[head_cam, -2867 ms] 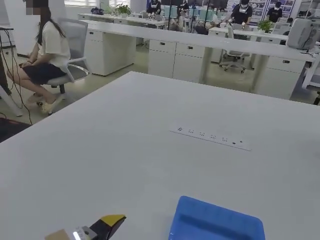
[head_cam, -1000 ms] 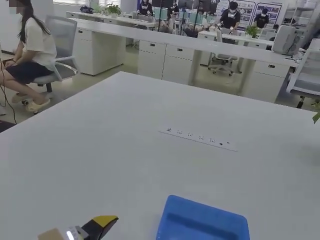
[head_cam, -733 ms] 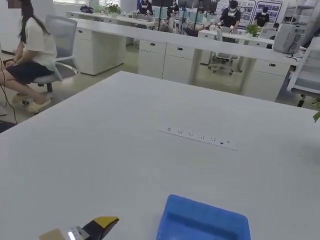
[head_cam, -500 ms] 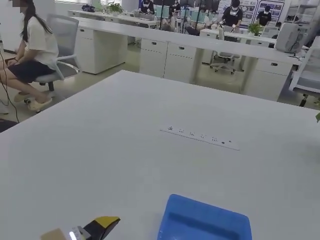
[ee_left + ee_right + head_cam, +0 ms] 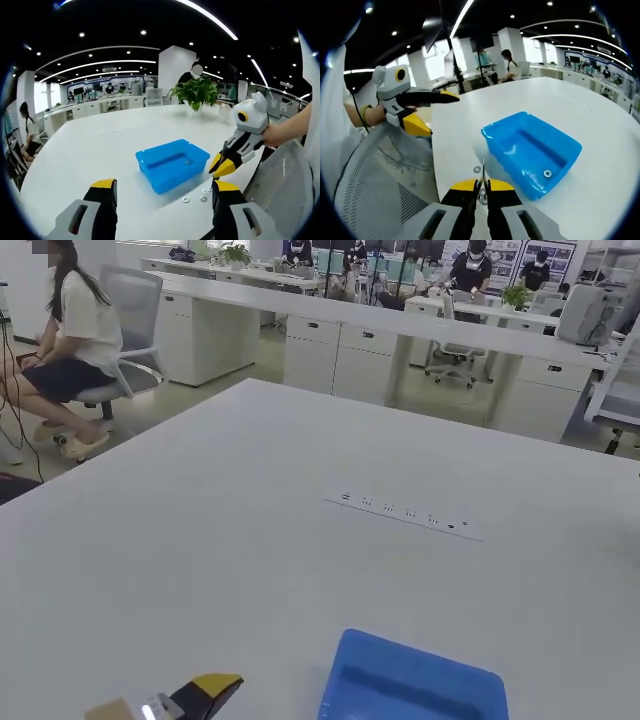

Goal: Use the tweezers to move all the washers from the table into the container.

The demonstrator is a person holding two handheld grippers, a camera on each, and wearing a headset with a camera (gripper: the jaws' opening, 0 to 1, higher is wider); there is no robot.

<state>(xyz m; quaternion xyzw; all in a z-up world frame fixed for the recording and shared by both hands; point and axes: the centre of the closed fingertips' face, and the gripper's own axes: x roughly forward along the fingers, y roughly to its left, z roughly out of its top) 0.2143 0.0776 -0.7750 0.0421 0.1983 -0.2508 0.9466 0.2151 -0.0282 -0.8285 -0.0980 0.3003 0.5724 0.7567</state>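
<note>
White table (image 5: 95, 150): loose washers (image 5: 185, 199) just beside blue container (image 5: 172, 162), one washer (image 5: 547, 173) inside; right gripper (image 5: 481, 186) pinches tweezers (image 5: 483, 172) near them, left gripper (image 5: 162, 186) spread, empty; prob. pickup step, next: nip one w/ tips.

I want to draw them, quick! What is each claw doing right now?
Left claw: open, holding nothing.
Right claw: shut on the tweezers.
</note>
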